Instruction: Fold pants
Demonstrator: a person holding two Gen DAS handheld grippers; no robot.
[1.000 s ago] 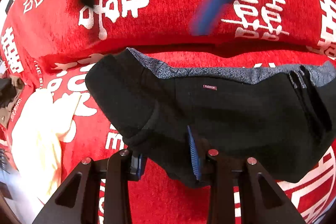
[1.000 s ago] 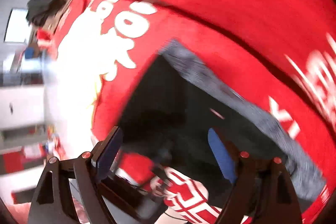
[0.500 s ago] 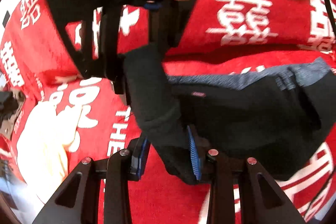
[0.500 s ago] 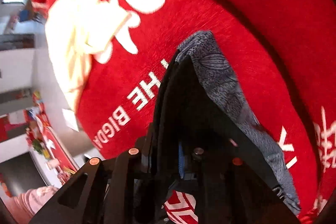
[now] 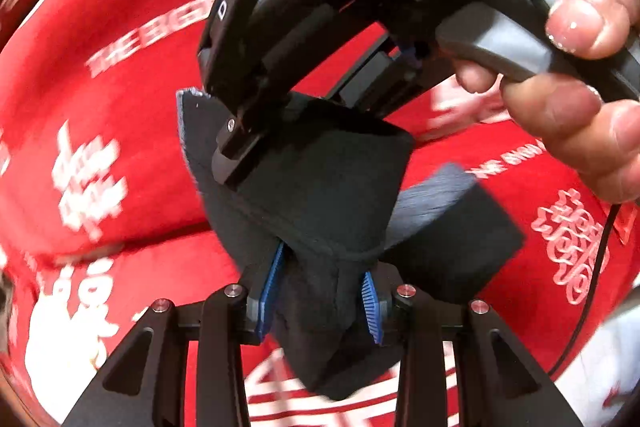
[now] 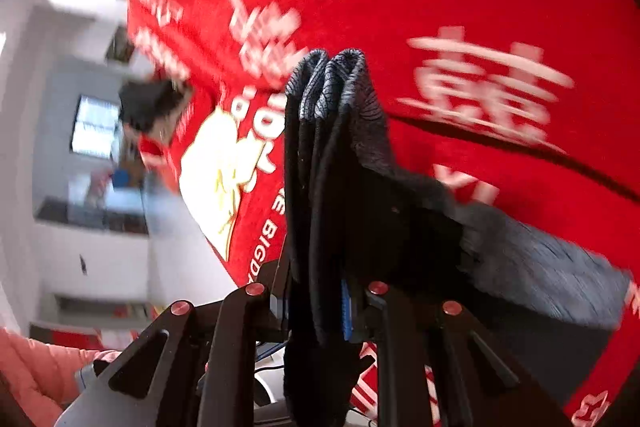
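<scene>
Both grippers are clamping the same pair of black pants (image 5: 320, 195), which is hanging bunched up above the red blanket (image 5: 120, 87) instead of lying on it. Left gripper (image 5: 320, 297) is squeezing a thick wad of the fabric between its blue pads (image 5: 270, 285), with a lump of cloth sagging out below the fingers toward the camera. Right gripper (image 6: 316, 311) is pinching a stacked edge of the pants too, several layers pressed together, and the grey waistband (image 6: 332, 83) is sticking up above its fingers. From the left wrist view the right gripper is showing up as a big black frame lettered DAS over the top of the pants, one fingertip pressing on the upper corner of the cloth, and the person's right hand (image 5: 580, 75) is wrapping around its handle and trigger at the right. Over on the blanket, well left of the pants in the right wrist view, a pale yellow garment (image 6: 218, 179) is lying flat. Farther left past the blanket's edge, something small and dark (image 6: 152, 107) is sitting there, too blurry to tell what it is.
</scene>
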